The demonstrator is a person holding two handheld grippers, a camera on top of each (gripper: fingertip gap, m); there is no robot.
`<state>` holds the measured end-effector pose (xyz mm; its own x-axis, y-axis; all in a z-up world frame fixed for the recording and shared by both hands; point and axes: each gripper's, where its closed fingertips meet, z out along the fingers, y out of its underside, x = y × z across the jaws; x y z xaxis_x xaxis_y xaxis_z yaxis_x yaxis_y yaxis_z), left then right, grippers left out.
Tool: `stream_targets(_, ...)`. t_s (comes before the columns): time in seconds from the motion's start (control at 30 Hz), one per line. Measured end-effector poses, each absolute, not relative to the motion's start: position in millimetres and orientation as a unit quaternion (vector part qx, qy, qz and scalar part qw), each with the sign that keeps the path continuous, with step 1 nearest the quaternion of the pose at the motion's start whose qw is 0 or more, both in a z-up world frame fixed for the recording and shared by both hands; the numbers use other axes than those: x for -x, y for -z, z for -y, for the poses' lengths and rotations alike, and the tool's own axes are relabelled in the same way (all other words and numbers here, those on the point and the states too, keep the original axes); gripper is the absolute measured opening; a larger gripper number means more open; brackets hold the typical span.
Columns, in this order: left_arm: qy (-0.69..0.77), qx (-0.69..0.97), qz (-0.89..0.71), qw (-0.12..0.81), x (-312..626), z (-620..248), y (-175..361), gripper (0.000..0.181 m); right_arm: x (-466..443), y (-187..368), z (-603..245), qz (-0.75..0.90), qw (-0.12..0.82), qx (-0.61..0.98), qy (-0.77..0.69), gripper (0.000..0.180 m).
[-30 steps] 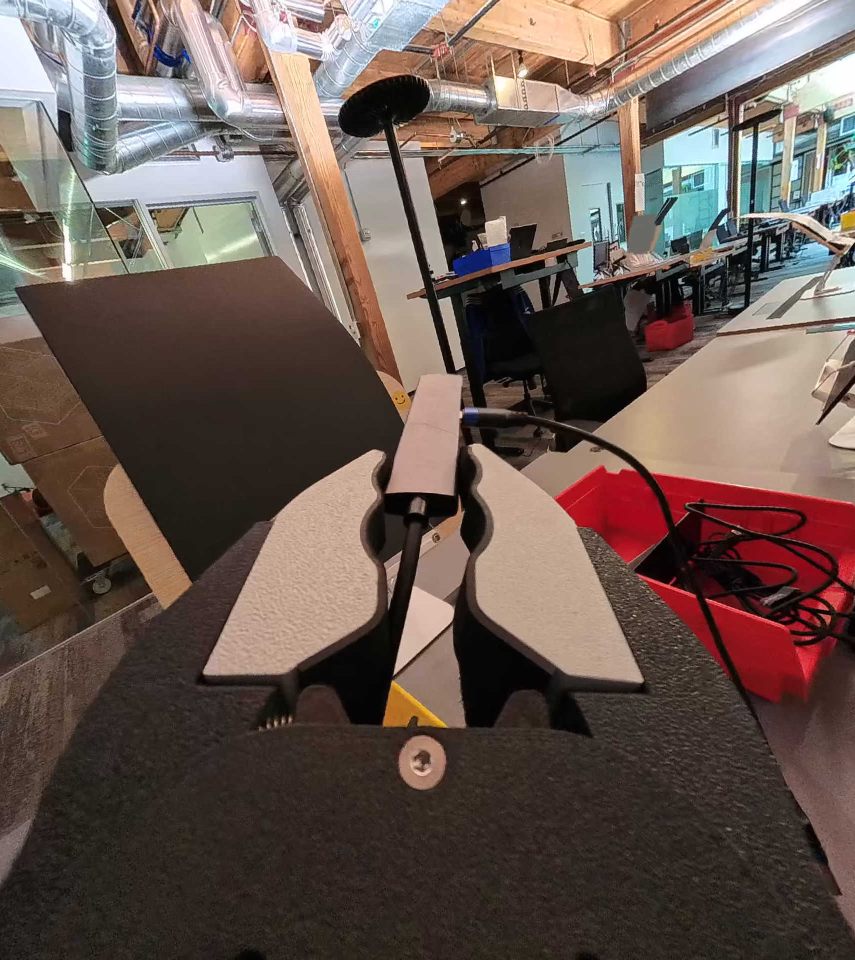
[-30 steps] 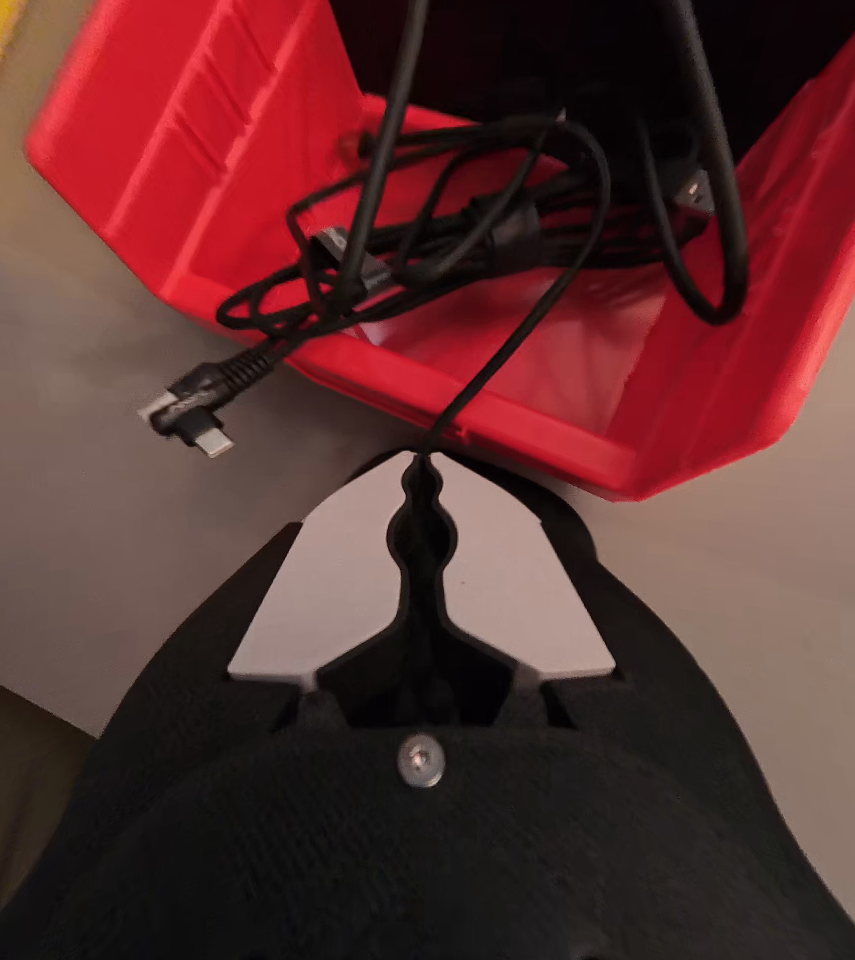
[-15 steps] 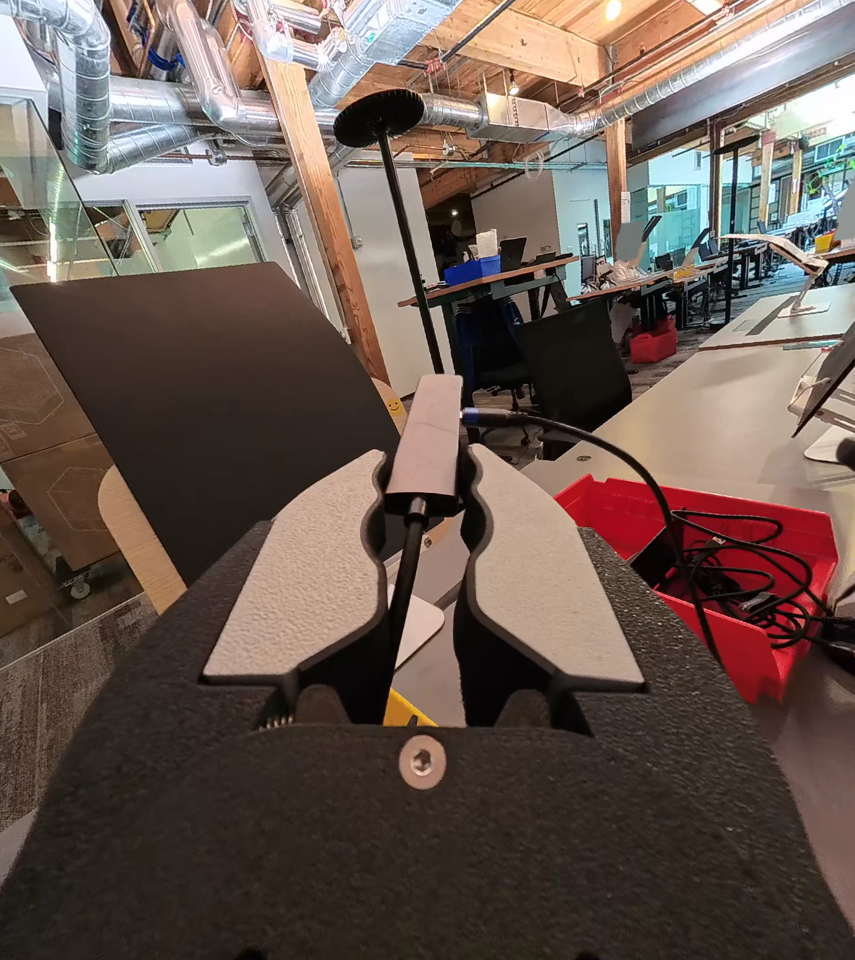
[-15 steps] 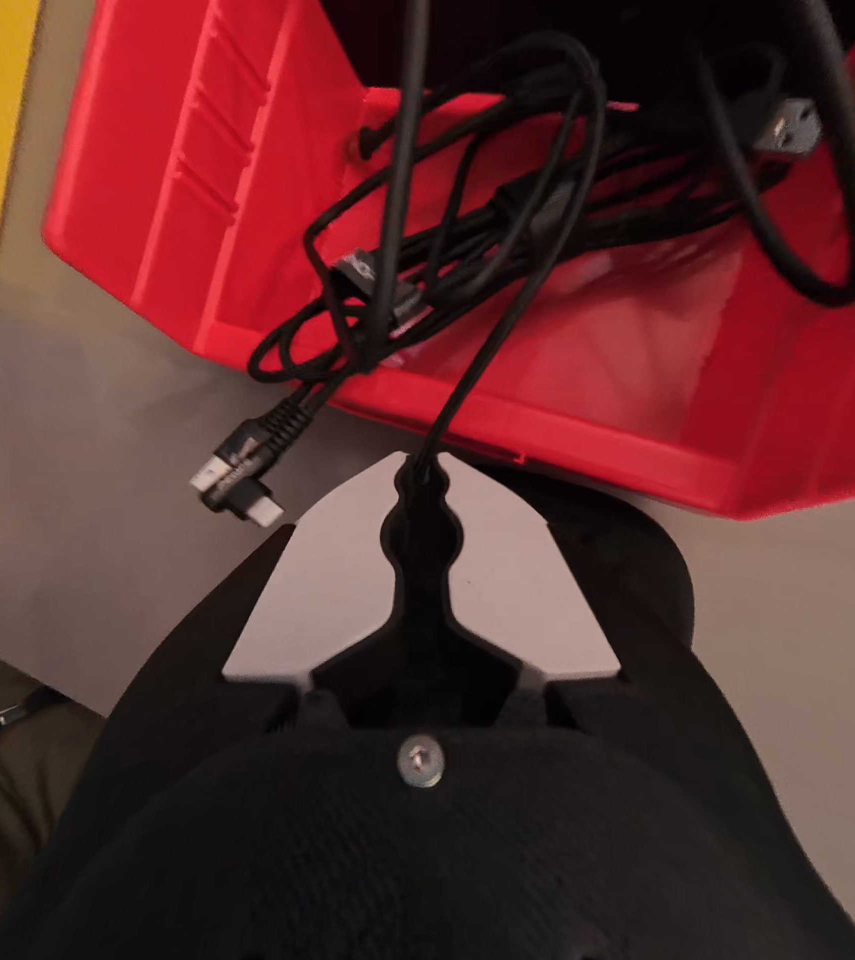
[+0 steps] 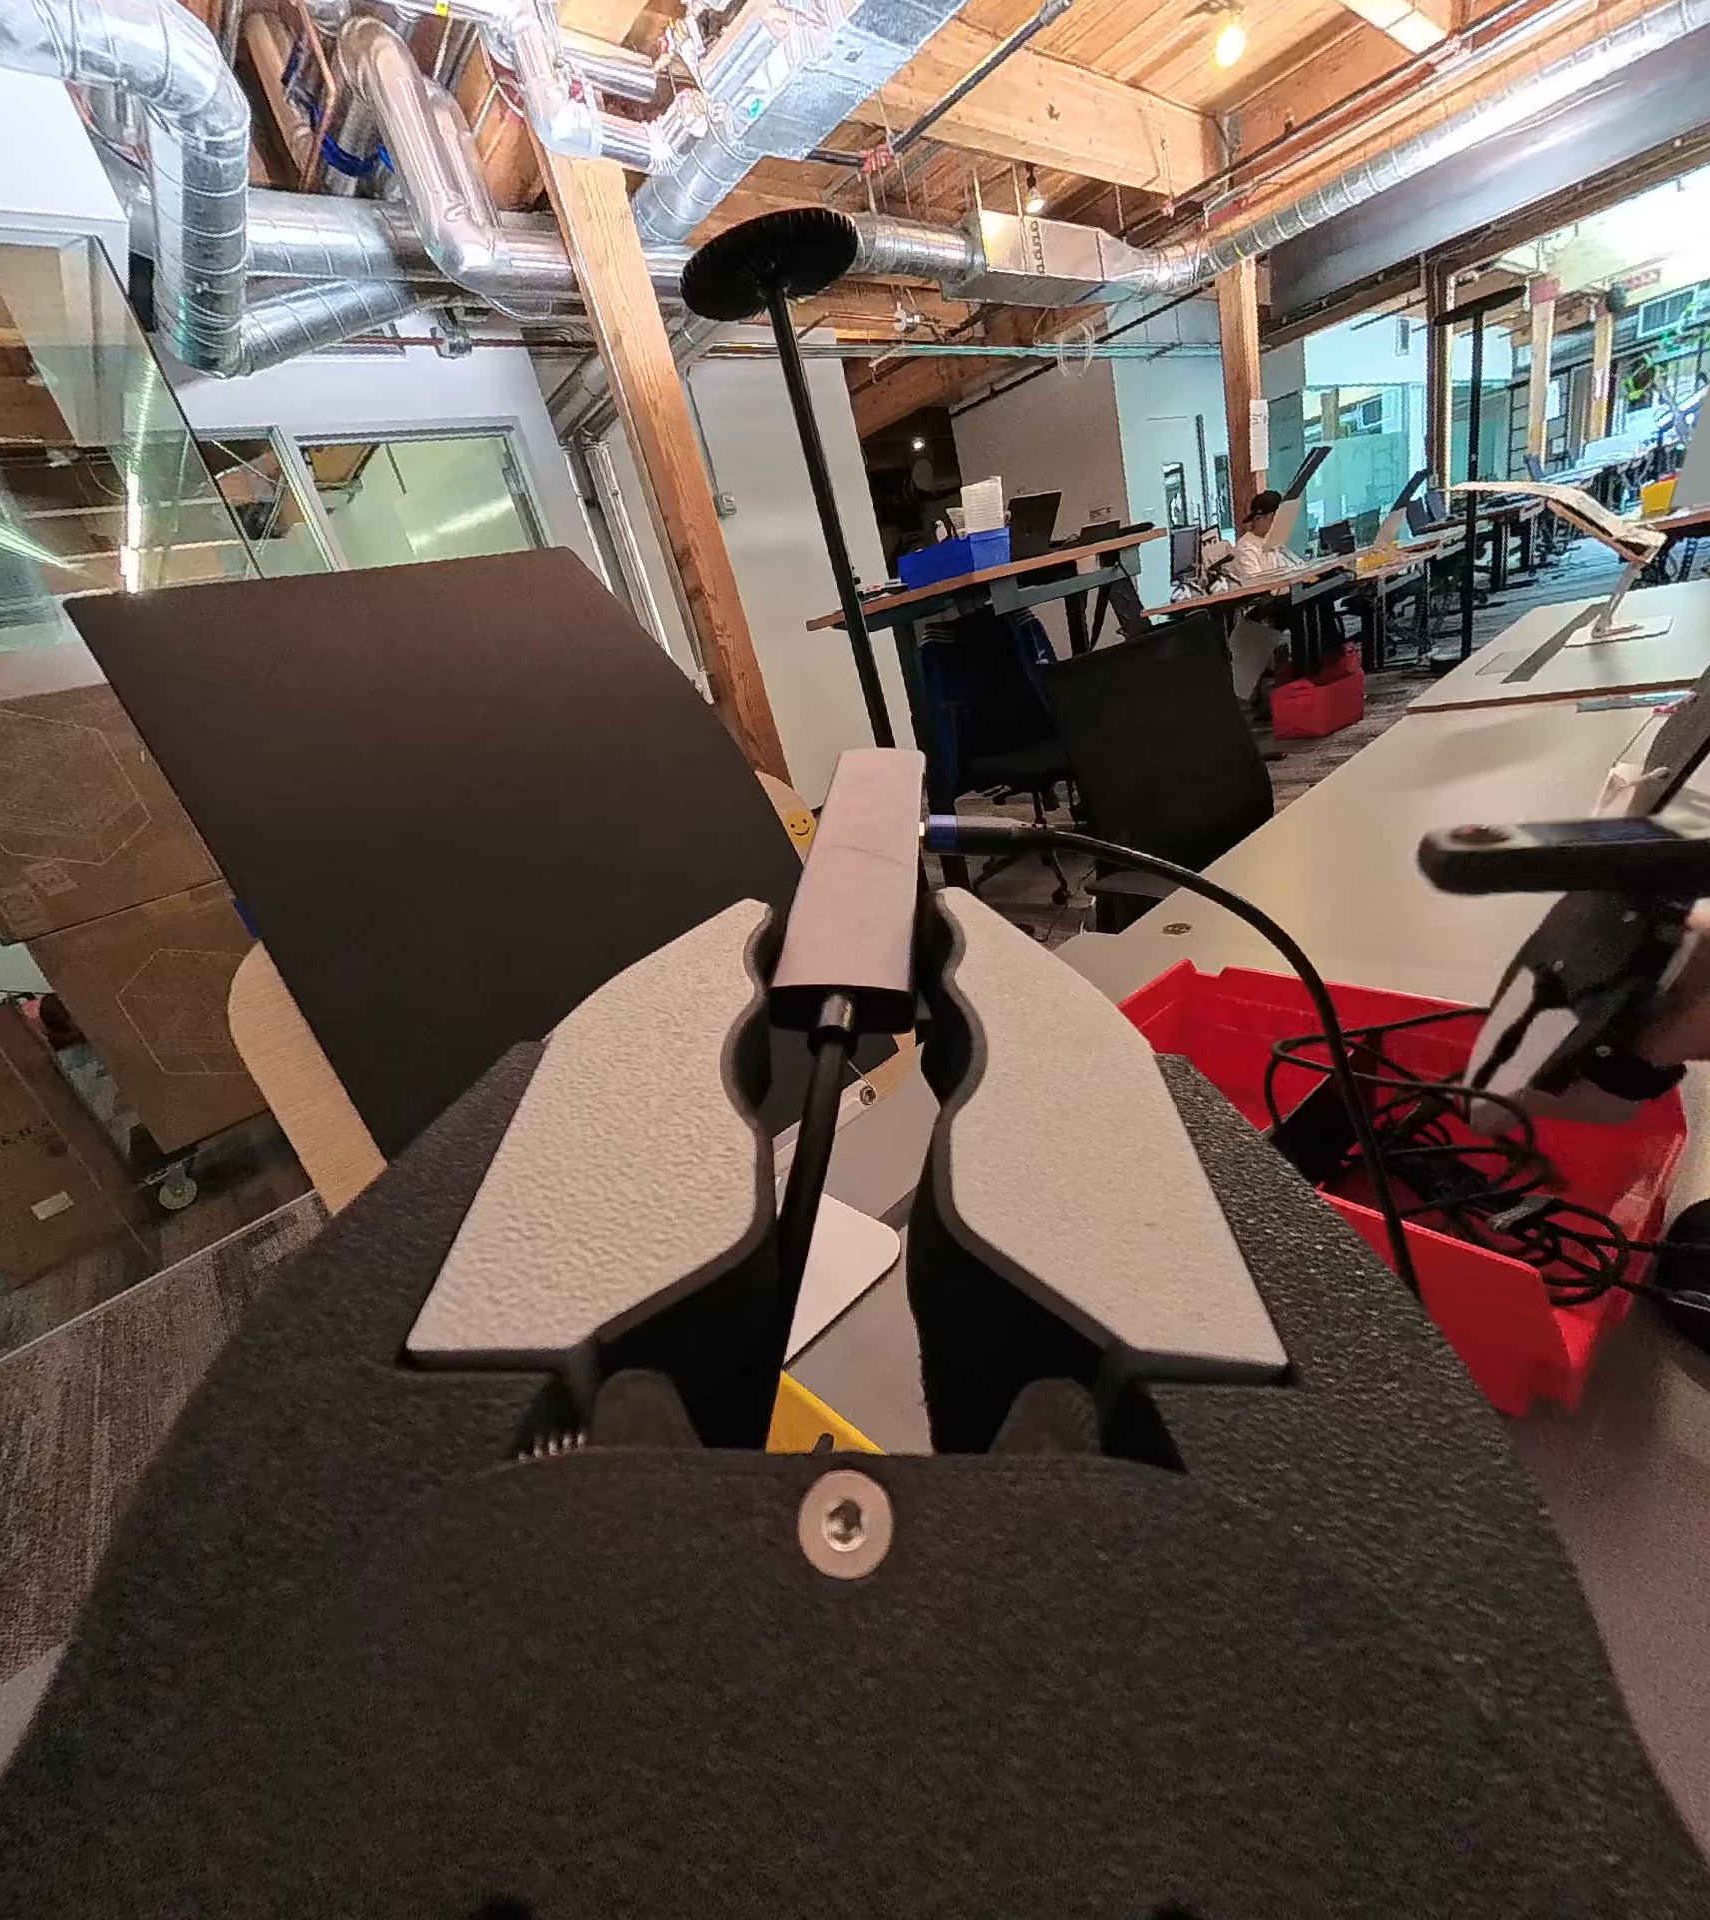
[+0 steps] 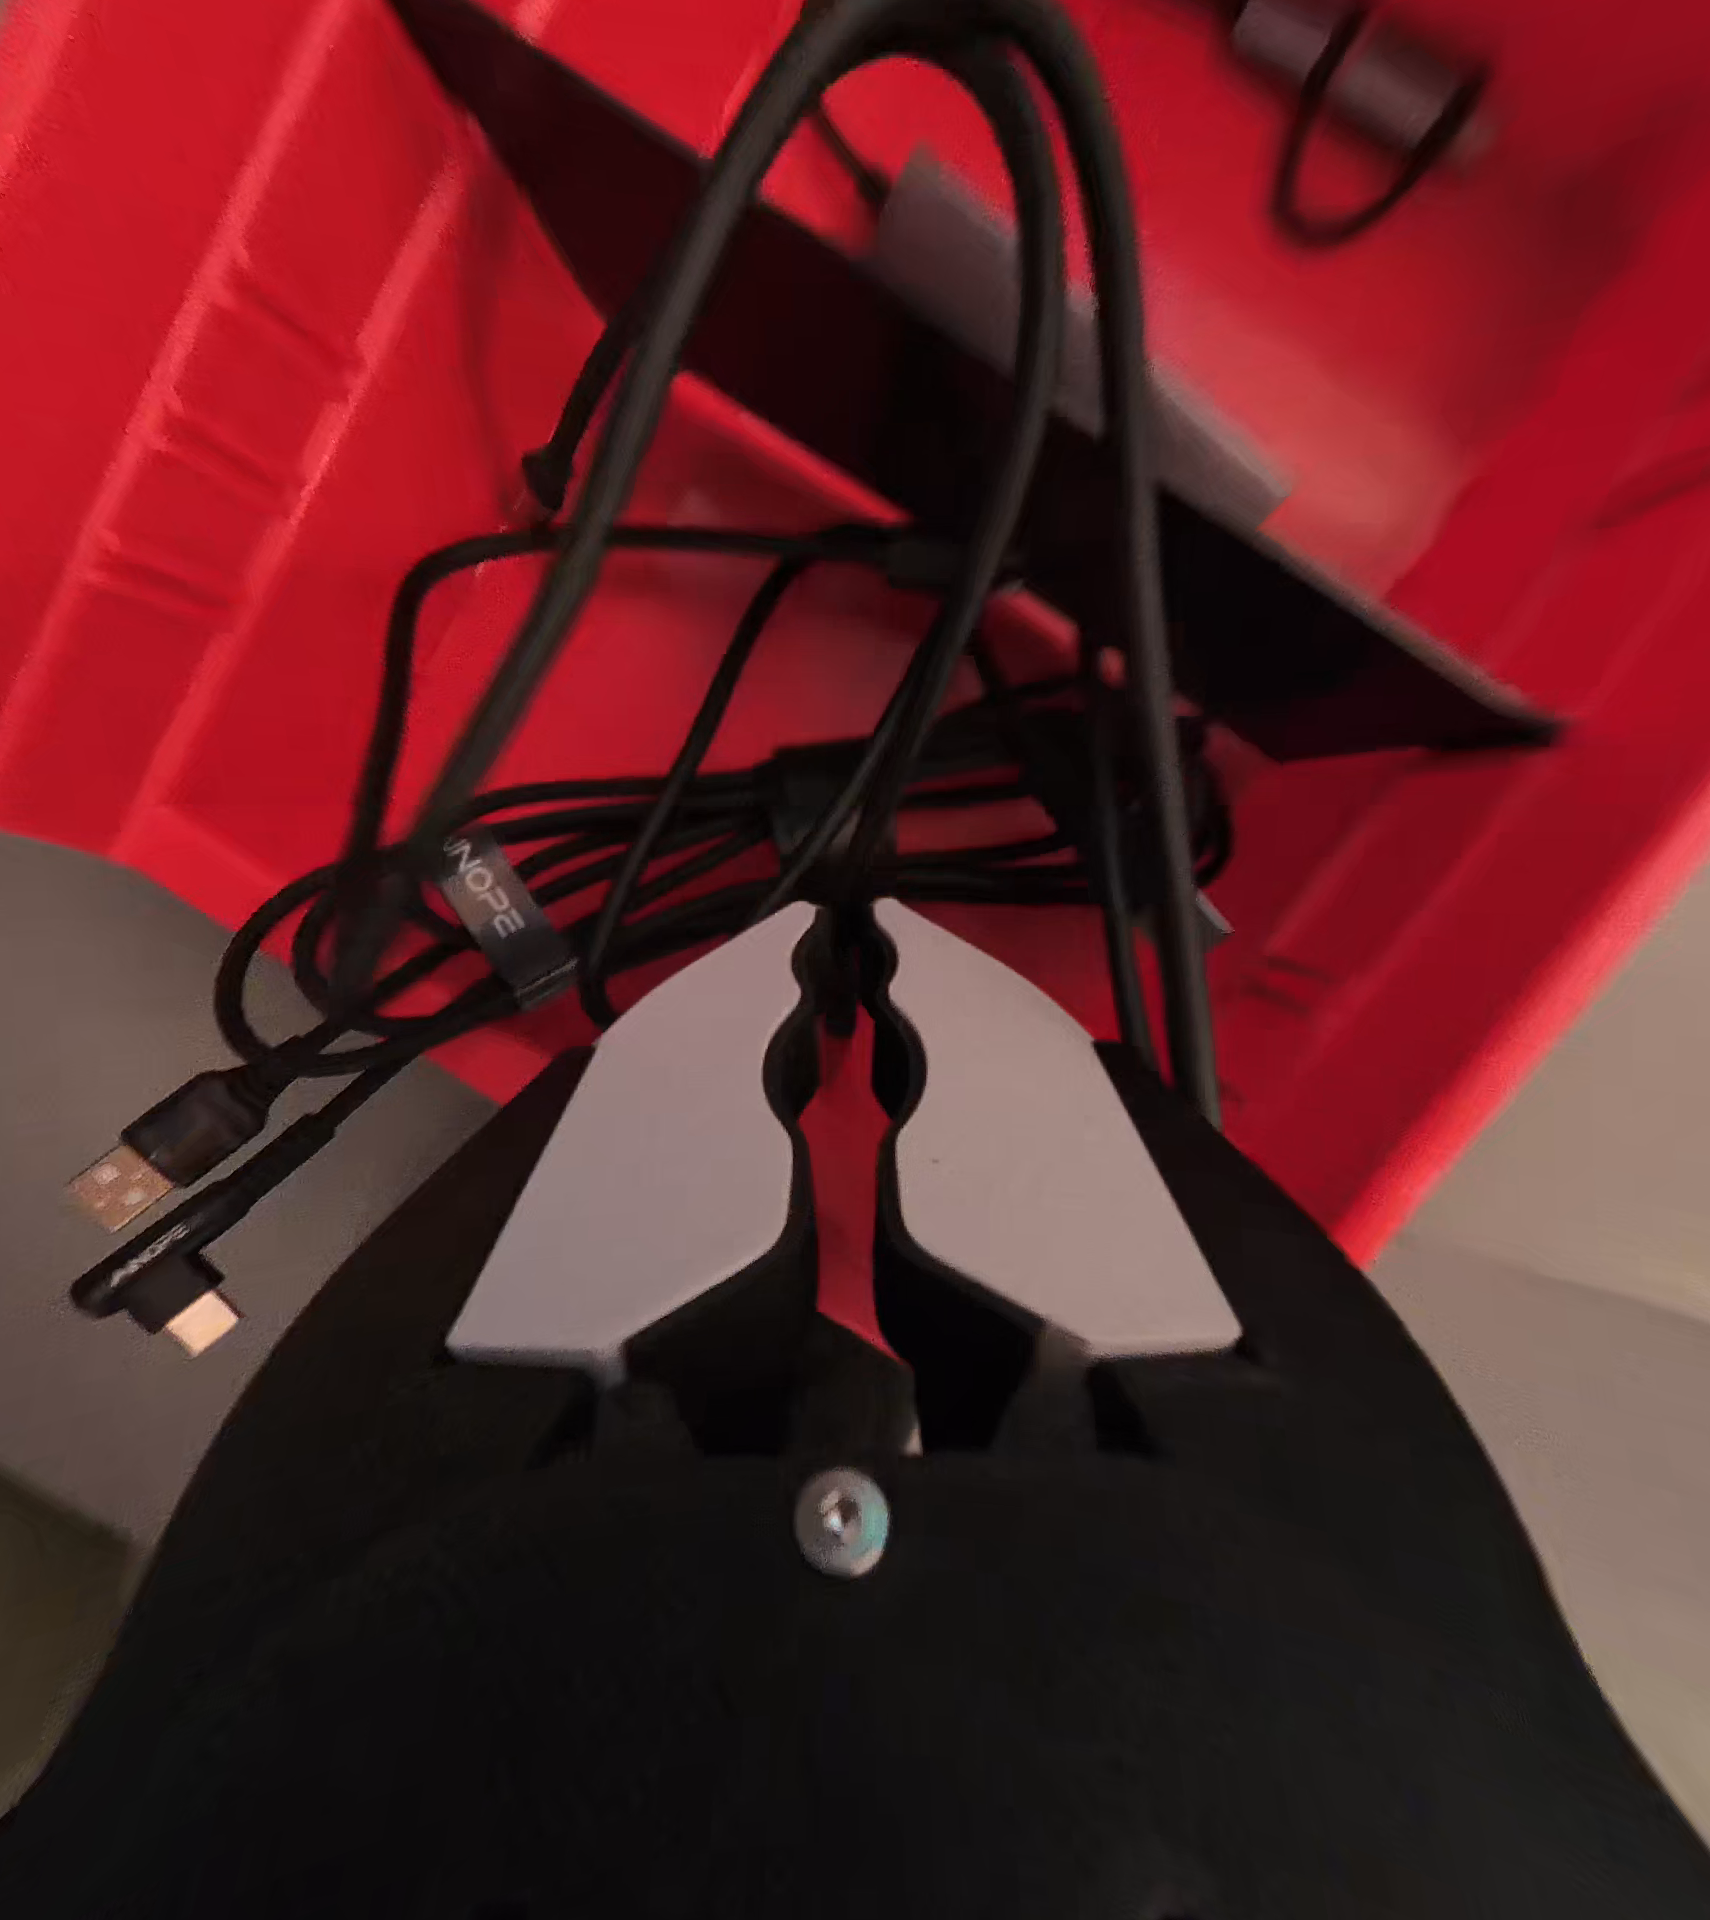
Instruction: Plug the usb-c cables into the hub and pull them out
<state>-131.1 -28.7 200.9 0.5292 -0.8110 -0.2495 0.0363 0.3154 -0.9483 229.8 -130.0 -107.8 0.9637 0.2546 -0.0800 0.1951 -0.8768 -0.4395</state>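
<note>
My left gripper (image 5: 846,925) is shut on a slim dark grey hub (image 5: 861,873) and holds it up in the air, pointing away. A black cable with a metal plug (image 5: 976,831) sits in the hub's right side and droops into the red bin (image 5: 1495,1309). My right gripper (image 6: 840,930) hangs over the red bin (image 6: 207,416) with a thin black cable (image 6: 934,675) pinched between its tips. It also shows in the left wrist view (image 5: 1516,1081), tilted down at the bin. A bundle of black cables (image 6: 705,831) lies in the bin.
Two loose plugs lie on the grey table left of the bin: a flat USB plug (image 6: 118,1190) and an angled one (image 6: 191,1320). A black sheet (image 6: 1038,499) lies in the bin. A black panel (image 5: 435,831) and a lamp pole (image 5: 830,520) stand behind the hub. Spacing between my two grippers at the tips: around 50 cm.
My right gripper has moved forward over the bin, still pinching the thin cable, and has come into the left wrist view. The left gripper keeps hold of the hub.
</note>
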Motion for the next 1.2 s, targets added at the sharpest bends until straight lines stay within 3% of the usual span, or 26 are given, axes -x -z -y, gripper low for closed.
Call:
stream_targets(0.13,0.296,0.507,-0.387,0.711,131,26,-199,0.024,-230,102,136,0.093,0.238,0.964,-0.08,0.007)
stream_targets(0.2,0.299,0.506,-0.389,0.709,130,26,-198,0.024,-235,84,140,0.085,0.273,0.956,-0.066,0.017)
stream_targets(0.3,0.313,0.499,-0.404,0.7,125,29,-196,0.024,-243,44,155,0.086,0.315,0.945,-0.025,0.017)
stream_targets(0.4,0.33,0.49,-0.428,0.684,114,32,-189,0.024,-218,-16,145,0.137,0.417,0.899,0.011,0.018)
stream_targets(0.53,0.328,0.473,-0.435,0.693,98,31,-183,0.024,-112,-108,106,0.252,0.609,0.752,-0.016,0.034)
stream_targets(0.63,0.294,0.461,-0.435,0.716,85,31,-177,0.024,-36,-146,87,0.304,0.683,0.663,-0.041,0.037)
stream_targets(0.83,0.19,0.436,-0.414,0.776,64,33,-166,0.024,23,-155,42,0.259,0.736,0.62,-0.079,0.037)
stream_targets(1.0,0.166,0.424,-0.422,0.784,47,39,-154,0.024,20,-147,20,0.223,0.766,0.602,-0.036,0.012)
stream_targets(1.2,0.176,0.444,-0.408,0.778,45,34,-148,0.024,19,-148,19,0.234,0.771,0.593,0.007,0.013)
